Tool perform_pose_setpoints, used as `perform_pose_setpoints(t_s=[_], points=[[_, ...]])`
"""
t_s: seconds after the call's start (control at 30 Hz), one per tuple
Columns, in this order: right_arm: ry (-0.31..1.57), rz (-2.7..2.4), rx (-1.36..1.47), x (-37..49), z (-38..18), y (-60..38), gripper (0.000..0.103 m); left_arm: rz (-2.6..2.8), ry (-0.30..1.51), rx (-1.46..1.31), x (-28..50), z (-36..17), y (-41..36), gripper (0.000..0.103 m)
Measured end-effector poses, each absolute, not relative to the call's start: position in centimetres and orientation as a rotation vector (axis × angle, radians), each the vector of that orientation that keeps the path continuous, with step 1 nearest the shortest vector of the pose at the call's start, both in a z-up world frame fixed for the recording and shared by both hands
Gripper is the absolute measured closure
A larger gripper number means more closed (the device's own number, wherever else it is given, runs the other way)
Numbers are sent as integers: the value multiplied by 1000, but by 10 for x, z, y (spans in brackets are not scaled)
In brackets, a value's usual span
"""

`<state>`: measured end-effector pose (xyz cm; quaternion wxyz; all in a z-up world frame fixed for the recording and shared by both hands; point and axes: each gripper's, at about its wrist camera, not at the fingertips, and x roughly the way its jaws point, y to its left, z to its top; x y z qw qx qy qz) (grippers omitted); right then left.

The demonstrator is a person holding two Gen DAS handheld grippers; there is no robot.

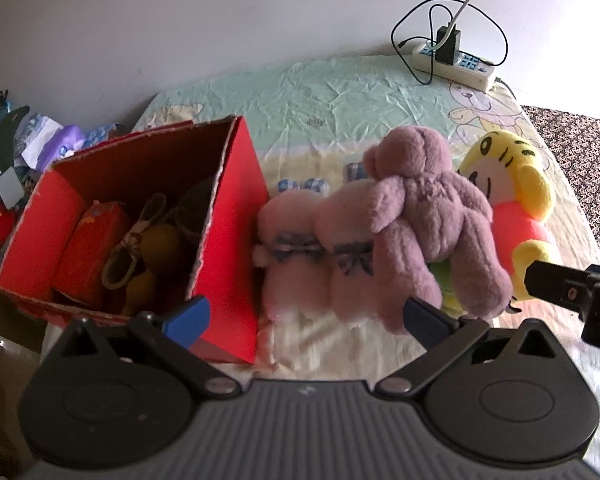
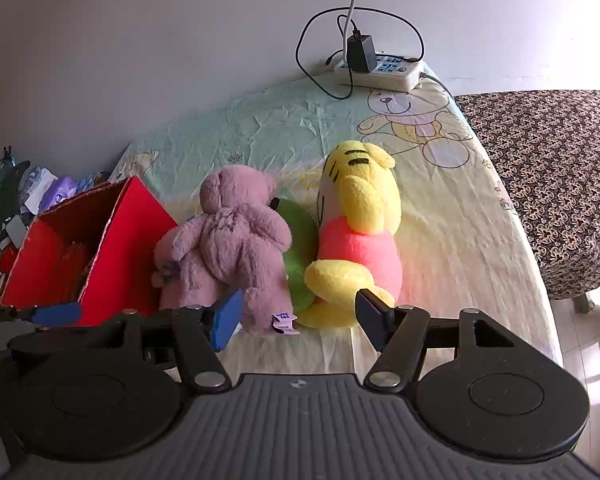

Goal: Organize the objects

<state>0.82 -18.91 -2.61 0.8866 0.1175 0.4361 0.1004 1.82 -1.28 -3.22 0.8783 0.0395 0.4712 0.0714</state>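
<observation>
Low over the bed (image 1: 324,92), the left gripper (image 1: 306,316) points forward with its blue-tipped fingers (image 1: 188,318) spread wide and nothing between them. One finger sits in front of the near corner of the red box (image 1: 232,240); the other lies just before the leg of the purple bear (image 1: 432,216). That bear lies face down, sprawled over a pale pink plush (image 1: 300,240) that rests against the box's side. Inside the open box are an orange packet (image 1: 90,240) and other soft items too dim to name.

The right gripper (image 2: 296,316) is also level and low, aimed along the bed toward the wall. Its jaws stand apart and hold nothing. The blue finger (image 2: 228,318) is just in front of the bear's (image 2: 232,240) foot, and the black finger (image 2: 374,316) is near the yellow tiger's (image 2: 356,232) leg; whether either touches the plush cannot be told. The tiger, in a pink shirt, lies beside the bear with something green (image 2: 300,248) between them. From the left view the right gripper's black tip (image 1: 556,280) shows at the edge, next to the tiger.

A power strip (image 2: 380,70) with a plugged charger sits at the far end of the bed by the wall. Clutter (image 1: 16,160) is piled beyond the box.
</observation>
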Motion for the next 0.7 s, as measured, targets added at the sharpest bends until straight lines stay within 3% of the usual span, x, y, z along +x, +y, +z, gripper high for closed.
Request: perform_pose_setpoints(t_s=[0.7], points=[[918,187,292,13,-33,-218,37,92,1020,130,31,-40,-42,1]])
